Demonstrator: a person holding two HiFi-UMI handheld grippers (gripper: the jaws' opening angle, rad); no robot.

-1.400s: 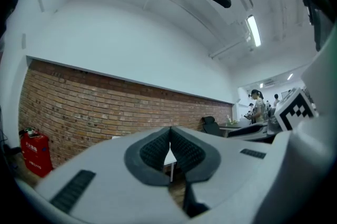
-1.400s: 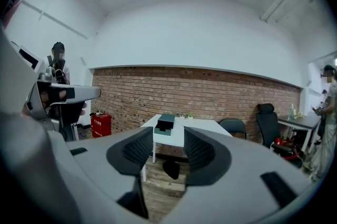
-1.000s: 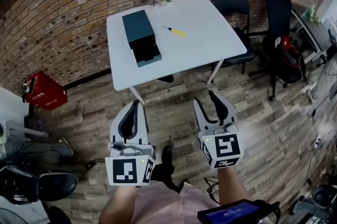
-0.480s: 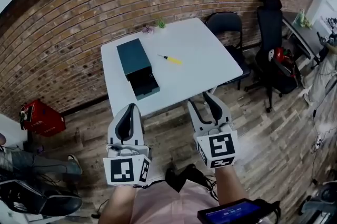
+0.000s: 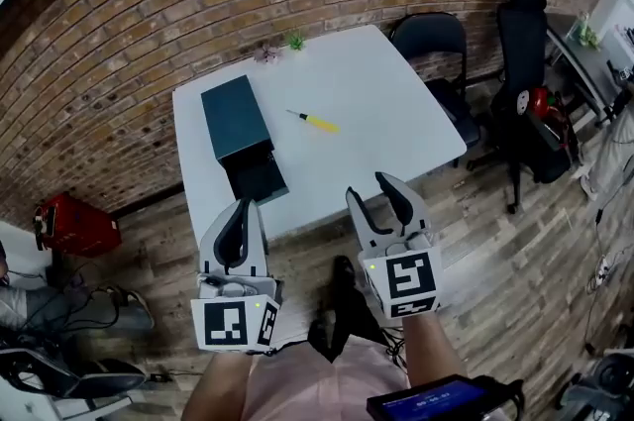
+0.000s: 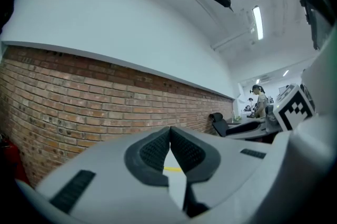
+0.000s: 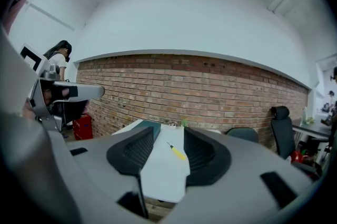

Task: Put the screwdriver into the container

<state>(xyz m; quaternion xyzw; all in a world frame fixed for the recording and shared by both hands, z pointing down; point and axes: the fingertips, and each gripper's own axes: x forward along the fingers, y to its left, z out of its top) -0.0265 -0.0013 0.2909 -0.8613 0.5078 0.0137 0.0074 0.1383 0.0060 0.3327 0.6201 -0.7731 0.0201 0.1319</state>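
Brick wall [image 5: 149,3] at rear; plank floor [image 5: 495,241] all round.

- Desk [image 5: 396,112]: white, square, far edge close to the wall. Near edge faces both claws, with a strip of open floor between.
- Container [image 5: 238,132]: dark teal box on the desk's left part, its long side beside the left edge, with a drawer-like tray drawn out toward the near edge.
- Screwdriver [image 5: 315,121]: yellow handle, lying flat mid-desk, right of the container and apart from it, bare top all around.
- Left claw [image 5: 241,211]: tips closed together, nothing held, over the floor just short of the near edge.
- Right claw [image 5: 369,191]: jaws spread, empty, level with the near edge.
- Folding chair [image 5: 431,38] and office chair [image 5: 525,43]: crowd the desk's right side.
- Red crate [image 5: 67,223]: on the floor, far left.
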